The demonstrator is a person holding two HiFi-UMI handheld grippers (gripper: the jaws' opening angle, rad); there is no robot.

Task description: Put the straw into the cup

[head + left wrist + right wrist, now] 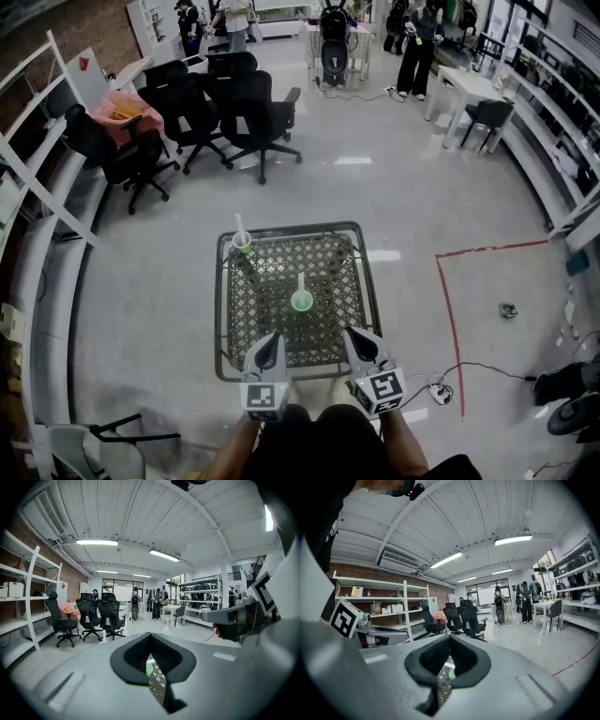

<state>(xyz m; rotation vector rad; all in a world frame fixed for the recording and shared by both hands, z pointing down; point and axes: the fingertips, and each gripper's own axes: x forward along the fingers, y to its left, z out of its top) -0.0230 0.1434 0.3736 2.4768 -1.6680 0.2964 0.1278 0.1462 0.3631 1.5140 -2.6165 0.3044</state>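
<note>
Pale green cup (301, 301) stood mid mesh desk (225, 309), white straw (300, 283) upright inside; corner cup (243, 246) likewise; left gripper (273, 336) and right gripper (352, 332) fingers closed, empty, over near edge.

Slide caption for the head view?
Shut and empty, the left gripper and right gripper hover over the near edge of a mesh table bearing two cups, each with a straw.
</note>
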